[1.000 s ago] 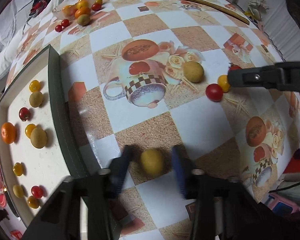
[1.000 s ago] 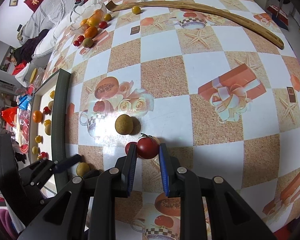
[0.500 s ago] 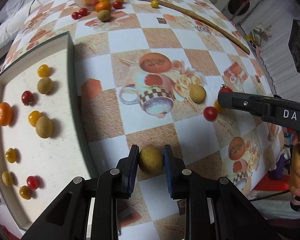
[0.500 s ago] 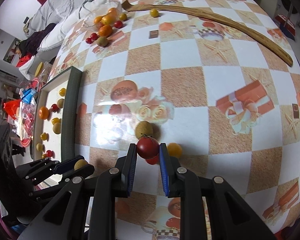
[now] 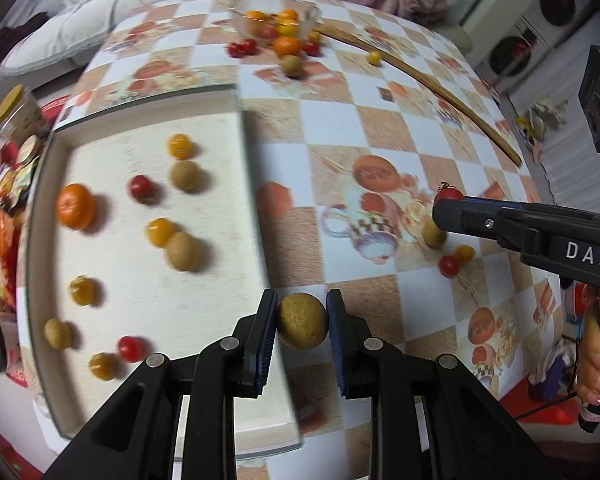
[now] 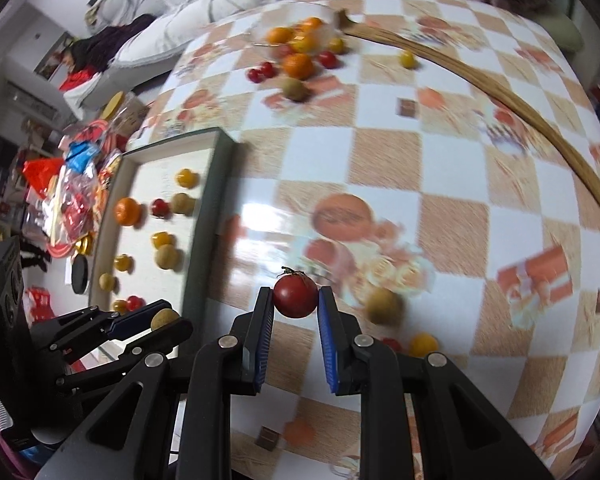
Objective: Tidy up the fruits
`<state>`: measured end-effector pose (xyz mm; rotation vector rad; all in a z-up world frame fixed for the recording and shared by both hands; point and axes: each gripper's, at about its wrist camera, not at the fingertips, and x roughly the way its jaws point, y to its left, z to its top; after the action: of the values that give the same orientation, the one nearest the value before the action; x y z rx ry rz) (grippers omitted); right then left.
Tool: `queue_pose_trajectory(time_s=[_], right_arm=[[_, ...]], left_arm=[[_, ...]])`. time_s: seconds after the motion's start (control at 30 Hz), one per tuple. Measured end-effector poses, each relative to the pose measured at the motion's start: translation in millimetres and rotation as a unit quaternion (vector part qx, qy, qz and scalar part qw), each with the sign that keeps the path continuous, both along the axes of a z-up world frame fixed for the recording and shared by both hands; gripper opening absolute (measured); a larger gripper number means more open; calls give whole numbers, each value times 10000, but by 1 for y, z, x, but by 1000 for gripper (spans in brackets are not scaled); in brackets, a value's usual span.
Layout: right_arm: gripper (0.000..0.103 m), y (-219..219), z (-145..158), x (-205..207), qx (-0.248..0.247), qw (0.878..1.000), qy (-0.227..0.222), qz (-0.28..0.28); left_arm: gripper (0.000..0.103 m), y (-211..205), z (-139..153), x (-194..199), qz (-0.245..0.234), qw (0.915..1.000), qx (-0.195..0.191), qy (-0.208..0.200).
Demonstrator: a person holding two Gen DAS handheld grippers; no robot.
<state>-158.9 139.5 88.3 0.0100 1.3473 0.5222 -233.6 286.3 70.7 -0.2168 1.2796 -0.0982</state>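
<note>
Tray point(image 5: 256, 184) with sorted fruit at the table's left edge | our left gripper point(image 5: 302, 322) pinches a tan fruit point(image 5: 302, 321) above the tray's right rim | our right gripper point(image 6: 295, 296) clamps a red tomato point(image 6: 295, 295) above mid-table.

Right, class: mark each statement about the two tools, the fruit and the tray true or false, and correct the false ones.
1. The left tool grips a brown round fruit. True.
2. The right tool is empty. False: it holds a red tomato.
3. An orange lies in the tray. True.
4. The wooden stick lies in the tray. False: it lies on the tablecloth.
</note>
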Motion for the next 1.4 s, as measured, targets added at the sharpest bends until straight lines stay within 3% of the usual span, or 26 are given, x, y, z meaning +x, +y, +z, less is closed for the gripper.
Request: queue_pose_trajectory(time_s=[0.3,0.63,1.17,1.23,1.27,1.3,1.4], right_arm=[[24,69,4,-1,48,9966,44,816],[24,146,-29,13,-5,9888,290,1467],[25,174,-67,29,-585,9840,598,1576],[26,176,-69,27,-591,9831,654,1602],[29,176,-68,26,-578,9830,656,1614],[34,176,-66,25,-549,9829,655,1630],[47,176,-57,21,-475,9827,576,1692]], left_arm=[[26,51,-8,-21,648,9977,184,70],[26,71,-46,-34,960,9937,395,426],[27,65,-50,-31,804,9928,662,584],[44,64,-49,-32,760,9936,598,575],[70,63,-48,-32,772,9936,620,537],[80,63,-45,-33,816,9929,743,452],[80,62,-40,-34,808,9925,855,334]])
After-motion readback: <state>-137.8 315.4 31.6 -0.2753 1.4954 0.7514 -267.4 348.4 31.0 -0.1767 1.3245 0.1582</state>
